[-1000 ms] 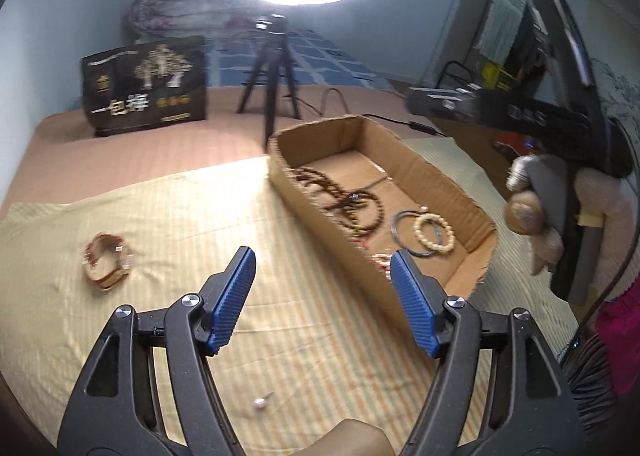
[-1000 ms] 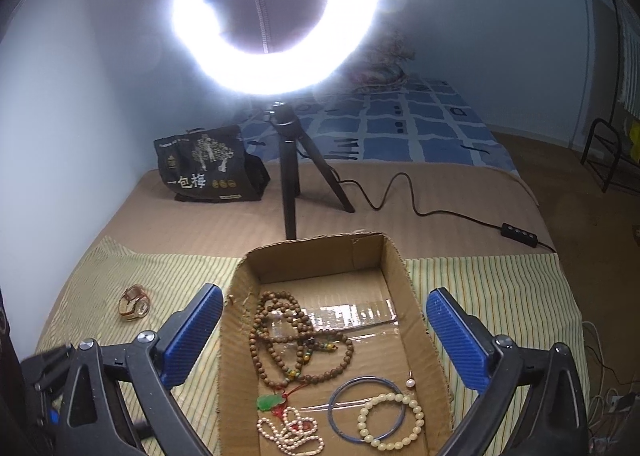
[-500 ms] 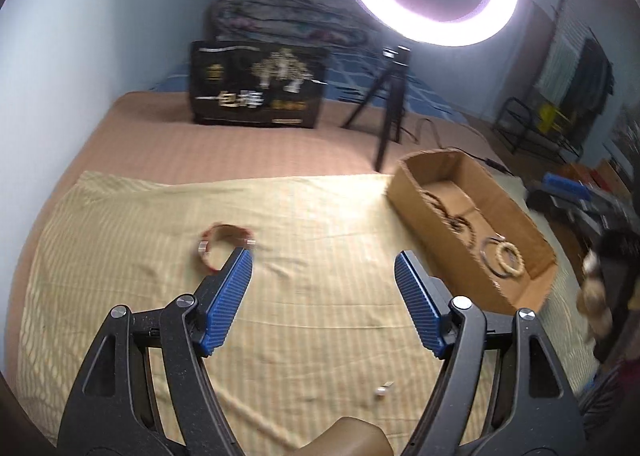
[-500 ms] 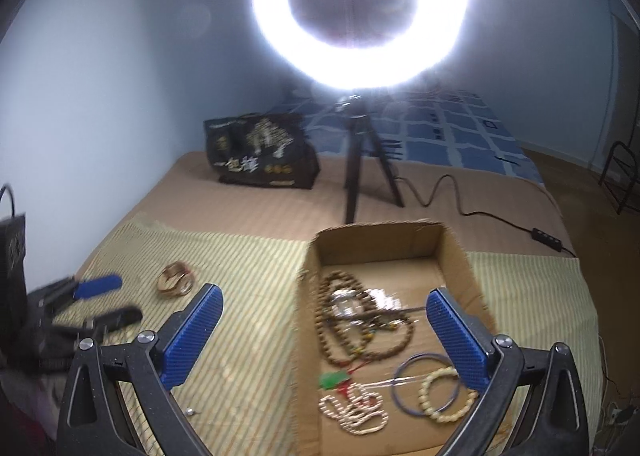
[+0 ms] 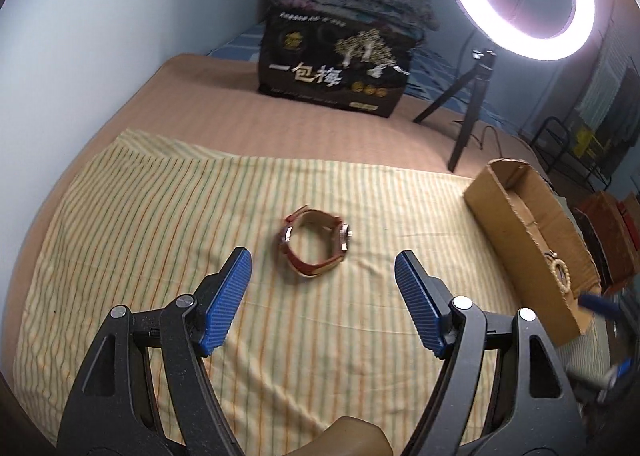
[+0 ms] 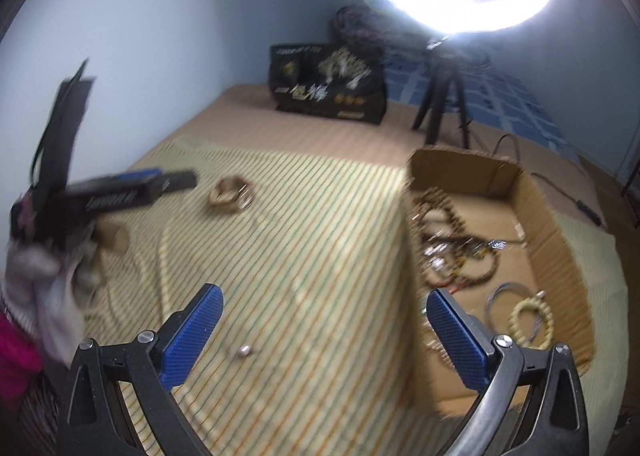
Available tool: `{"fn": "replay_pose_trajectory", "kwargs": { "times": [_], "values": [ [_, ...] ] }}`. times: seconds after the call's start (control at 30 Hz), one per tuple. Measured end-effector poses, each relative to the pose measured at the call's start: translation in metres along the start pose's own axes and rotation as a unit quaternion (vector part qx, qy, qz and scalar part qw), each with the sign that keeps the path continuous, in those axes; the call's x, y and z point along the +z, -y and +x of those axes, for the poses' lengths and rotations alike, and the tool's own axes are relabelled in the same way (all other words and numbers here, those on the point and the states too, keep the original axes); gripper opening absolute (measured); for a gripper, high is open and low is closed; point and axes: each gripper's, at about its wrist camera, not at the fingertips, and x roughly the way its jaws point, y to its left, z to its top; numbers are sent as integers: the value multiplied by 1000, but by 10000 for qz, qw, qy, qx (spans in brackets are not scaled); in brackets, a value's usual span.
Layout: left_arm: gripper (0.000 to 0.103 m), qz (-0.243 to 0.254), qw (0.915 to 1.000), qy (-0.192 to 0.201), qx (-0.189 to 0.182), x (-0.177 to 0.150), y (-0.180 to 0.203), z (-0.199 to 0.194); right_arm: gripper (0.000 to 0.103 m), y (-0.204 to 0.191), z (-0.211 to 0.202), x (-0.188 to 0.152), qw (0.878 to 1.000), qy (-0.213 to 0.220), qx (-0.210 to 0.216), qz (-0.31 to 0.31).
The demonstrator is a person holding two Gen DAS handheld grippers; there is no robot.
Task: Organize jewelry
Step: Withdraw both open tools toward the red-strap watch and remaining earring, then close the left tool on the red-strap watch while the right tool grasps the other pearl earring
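In the left wrist view, the left gripper (image 5: pixel 323 270) stands wide apart with nothing between its jaws, low in the frame. One red-strapped watch (image 5: pixel 314 241) lies on the striped cloth (image 5: pixel 140 216) at centre, just beyond the fingertips. One cardboard box (image 5: pixel 516 248) sits at right. In the blurred right wrist view, the right gripper (image 6: pixel 325 310) is likewise spread and empty; one small silver bead (image 6: pixel 244 351) lies between its fingers, and the box holds several bead strings, too blurred to count.
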Motion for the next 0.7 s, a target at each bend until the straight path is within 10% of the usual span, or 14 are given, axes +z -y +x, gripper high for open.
{"fn": "replay_pose_trajectory", "kwargs": {
  "times": [0.27,0.7],
  "values": [
    [76,-106,9998,-134,70,-2,-12,24,101,-38,22,-30,9984,-392,70,-391],
    [76,-16,9996,-279,52,-2,-9,58,67,-46,58,-45,9955,-793,59,-512]
  ]
}}
